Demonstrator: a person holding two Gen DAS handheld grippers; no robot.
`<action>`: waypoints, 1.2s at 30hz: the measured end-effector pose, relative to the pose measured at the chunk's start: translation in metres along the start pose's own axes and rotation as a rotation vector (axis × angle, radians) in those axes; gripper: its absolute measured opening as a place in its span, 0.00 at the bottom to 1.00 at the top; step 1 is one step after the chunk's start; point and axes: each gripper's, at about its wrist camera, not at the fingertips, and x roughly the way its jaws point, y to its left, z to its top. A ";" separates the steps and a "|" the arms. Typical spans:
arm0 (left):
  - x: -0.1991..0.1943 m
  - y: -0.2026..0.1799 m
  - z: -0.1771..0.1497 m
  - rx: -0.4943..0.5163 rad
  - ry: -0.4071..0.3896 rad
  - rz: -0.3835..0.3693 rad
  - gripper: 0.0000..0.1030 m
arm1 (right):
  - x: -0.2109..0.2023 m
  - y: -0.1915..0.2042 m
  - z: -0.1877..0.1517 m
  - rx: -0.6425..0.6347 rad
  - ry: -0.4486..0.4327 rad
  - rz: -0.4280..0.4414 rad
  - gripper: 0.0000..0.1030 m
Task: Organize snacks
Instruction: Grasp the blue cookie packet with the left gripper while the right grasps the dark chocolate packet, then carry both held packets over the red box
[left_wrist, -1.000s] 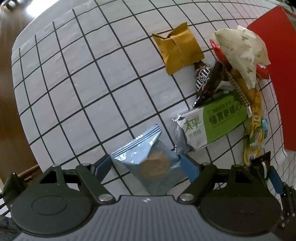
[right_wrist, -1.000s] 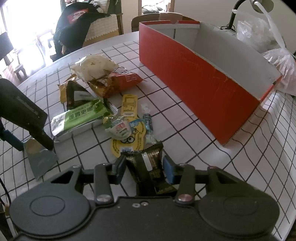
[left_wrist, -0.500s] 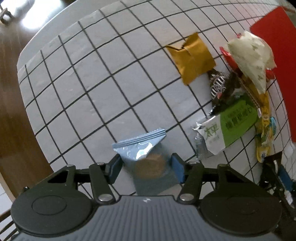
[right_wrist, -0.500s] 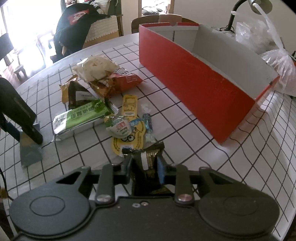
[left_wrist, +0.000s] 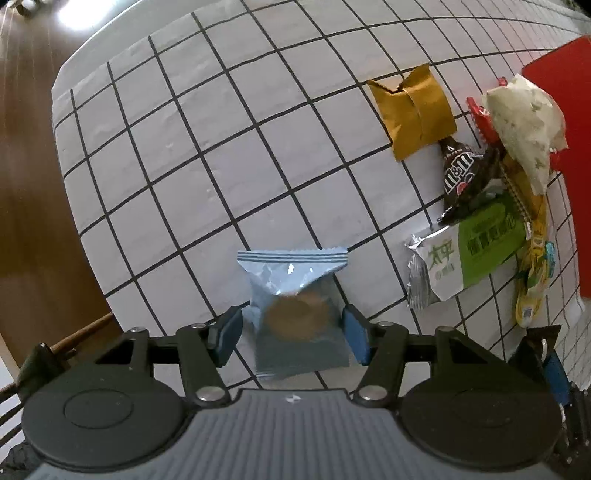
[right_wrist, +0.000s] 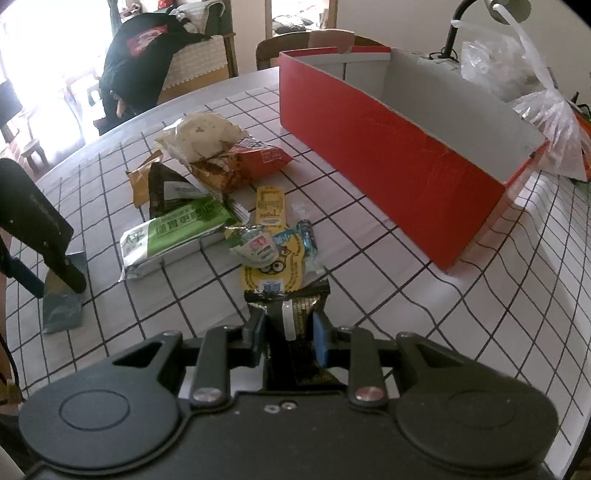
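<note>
The blue biscuit packet (left_wrist: 295, 314) lies flat near the bench's edge, long axis running away from the left tongs (left_wrist: 291, 341), whose jaws have just closed onto its sides. The right tongs (right_wrist: 290, 332) pinch a dark wrapper (right_wrist: 295, 314). The red box (right_wrist: 406, 162) stands beyond the snack pile (right_wrist: 207, 206).

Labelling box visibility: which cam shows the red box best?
Right wrist view. The red box shows nearly whole: long red side, grey inside walls, open top, standing on the checked cloth. Left wrist view catches only a red sliver at its right edge.
</note>
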 end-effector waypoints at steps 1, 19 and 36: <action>0.002 -0.004 -0.001 0.004 0.001 0.003 0.57 | 0.000 0.001 0.000 0.002 0.000 -0.005 0.25; 0.012 0.012 -0.001 0.013 -0.032 -0.072 0.42 | -0.012 -0.001 -0.005 0.115 -0.027 -0.038 0.23; -0.072 0.002 -0.005 0.151 -0.260 -0.152 0.42 | -0.049 -0.016 0.005 0.222 -0.149 -0.061 0.23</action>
